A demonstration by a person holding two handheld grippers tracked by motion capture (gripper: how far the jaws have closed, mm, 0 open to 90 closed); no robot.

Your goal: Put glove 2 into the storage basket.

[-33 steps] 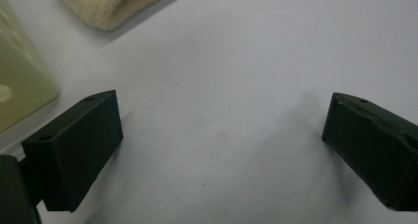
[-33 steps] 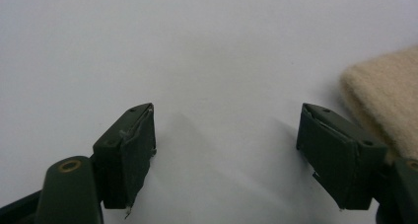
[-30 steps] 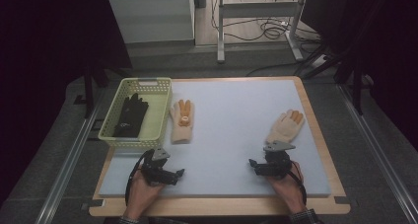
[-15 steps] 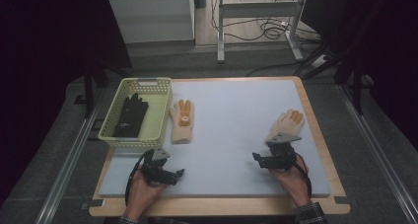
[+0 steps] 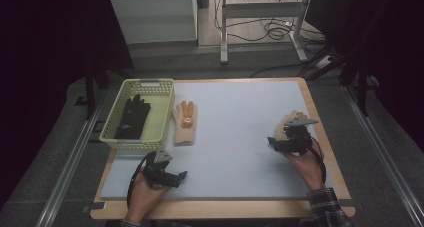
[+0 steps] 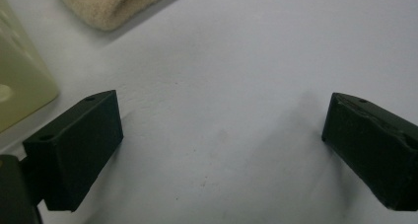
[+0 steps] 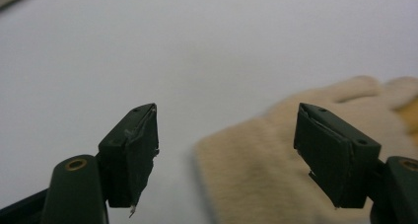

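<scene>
Right gripper (image 5: 278,142) over the cream glove (image 7: 276,169) near the worktop's (image 5: 240,127) right edge — jaws spread, nothing between the pads. In the right gripper view the cuff lies just ahead and slightly right of the jaws, the fingers pointing away toward the far edge. Left gripper (image 5: 181,176) released too, idle near the front edge; its glove's mate (image 5: 184,124) lies beside the basket (image 5: 159,87), which holds a black glove (image 5: 132,118). Right hand is plainly nearer — likely a cuff grasp next.
</scene>
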